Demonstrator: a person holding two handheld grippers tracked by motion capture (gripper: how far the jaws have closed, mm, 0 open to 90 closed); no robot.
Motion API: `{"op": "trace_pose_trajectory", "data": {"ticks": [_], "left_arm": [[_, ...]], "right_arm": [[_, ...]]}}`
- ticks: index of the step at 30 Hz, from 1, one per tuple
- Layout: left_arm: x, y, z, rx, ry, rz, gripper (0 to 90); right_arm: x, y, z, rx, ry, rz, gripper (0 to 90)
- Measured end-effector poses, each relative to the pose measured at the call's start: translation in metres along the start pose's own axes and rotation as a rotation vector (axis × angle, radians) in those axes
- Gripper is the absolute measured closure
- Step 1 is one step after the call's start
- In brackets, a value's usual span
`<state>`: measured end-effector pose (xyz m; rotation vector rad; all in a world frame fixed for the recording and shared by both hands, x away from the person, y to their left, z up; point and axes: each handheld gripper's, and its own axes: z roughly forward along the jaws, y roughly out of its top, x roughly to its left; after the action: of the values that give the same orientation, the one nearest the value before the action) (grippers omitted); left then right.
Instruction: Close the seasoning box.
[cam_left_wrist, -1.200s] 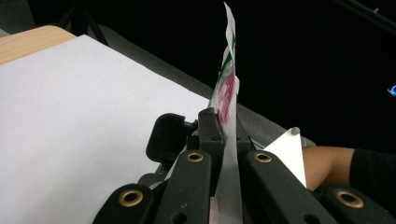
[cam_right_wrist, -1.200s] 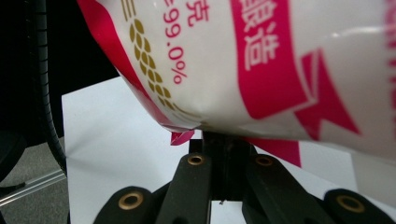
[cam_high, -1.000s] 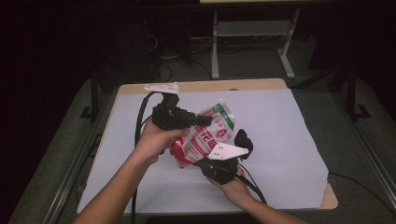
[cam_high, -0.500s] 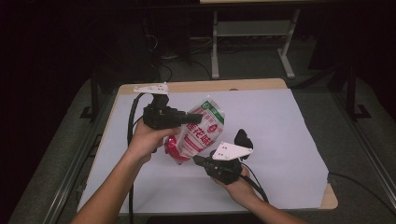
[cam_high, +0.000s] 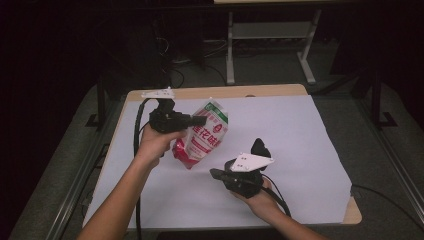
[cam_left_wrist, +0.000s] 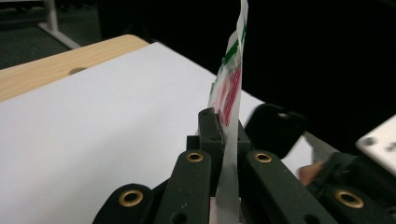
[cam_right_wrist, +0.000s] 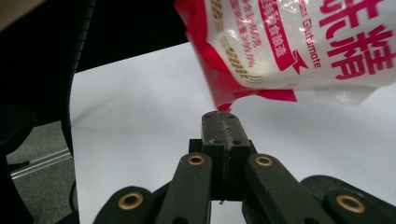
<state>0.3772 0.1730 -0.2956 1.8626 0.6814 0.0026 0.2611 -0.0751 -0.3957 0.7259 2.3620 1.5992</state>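
Note:
A red and white seasoning pouch (cam_high: 202, 135) with a green top band hangs above the table. My left gripper (cam_high: 200, 120) is shut on its upper edge and holds it up. In the left gripper view the thin pouch (cam_left_wrist: 229, 93) stands edge-on, pinched between the black jaws. My right gripper (cam_high: 215, 173) is below and to the right of the pouch, shut with nothing in it. In the right gripper view the pouch (cam_right_wrist: 299, 46) hangs just beyond the closed jaws, apart from them.
A white sheet (cam_high: 300, 135) covers the wooden table (cam_high: 280, 90). A metal stand (cam_high: 270, 35) is on the dark floor behind the table. Cables trail from both grippers toward the near edge.
The left gripper has carried the pouch left and slightly up. The right gripper has let go of the pouch's lower end and dropped back toward the near edge.

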Motion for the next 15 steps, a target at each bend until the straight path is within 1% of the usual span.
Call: {"op": "trace_pose_trajectory", "data": {"ticks": [1, 2, 3, 4, 6, 8, 9, 10, 11, 15], "left_arm": [[0.003, -0.001, 0.0, 0.001, 0.007, 0.0, 89.8], [0.007, -0.003, 0.001, 0.0, 0.008, 0.003, 89.8], [0.01, -0.005, 0.001, 0.004, 0.018, 0.011, 89.8], [0.013, -0.008, 0.002, 0.013, 0.037, 0.016, 89.8], [0.019, -0.014, 0.002, 0.014, 0.044, -0.003, 89.8], [0.023, -0.021, 0.0, 0.031, 0.069, -0.012, 89.7], [0.025, -0.025, -0.002, 0.025, 0.065, -0.003, 89.7], [0.026, -0.028, -0.005, 0.0, 0.054, -0.025, 89.7], [0.027, -0.029, -0.009, -0.007, 0.058, -0.025, 89.7], [0.026, -0.033, -0.021, -0.01, 0.07, -0.018, 89.6]], "right_arm": [[0.0, 0.0, -0.001, 0.005, 0.001, 0.008, 90.0], [-0.001, -0.001, -0.001, 0.006, 0.004, 0.007, 90.0], [-0.002, -0.002, -0.003, 0.009, 0.005, 0.016, 90.0], [-0.003, -0.002, -0.004, 0.012, 0.007, 0.017, 90.0], [-0.004, -0.003, -0.006, 0.011, 0.011, 0.021, 90.0], [-0.006, -0.004, -0.008, 0.013, 0.018, 0.014, 90.0], [-0.006, -0.004, -0.009, 0.015, 0.021, 0.023, 90.0], [-0.007, -0.004, -0.01, 0.016, 0.027, 0.018, 90.0], [-0.008, -0.005, -0.01, 0.022, 0.025, 0.021, 90.0], [-0.011, -0.007, -0.013, 0.029, 0.036, 0.028, 90.0]]}}
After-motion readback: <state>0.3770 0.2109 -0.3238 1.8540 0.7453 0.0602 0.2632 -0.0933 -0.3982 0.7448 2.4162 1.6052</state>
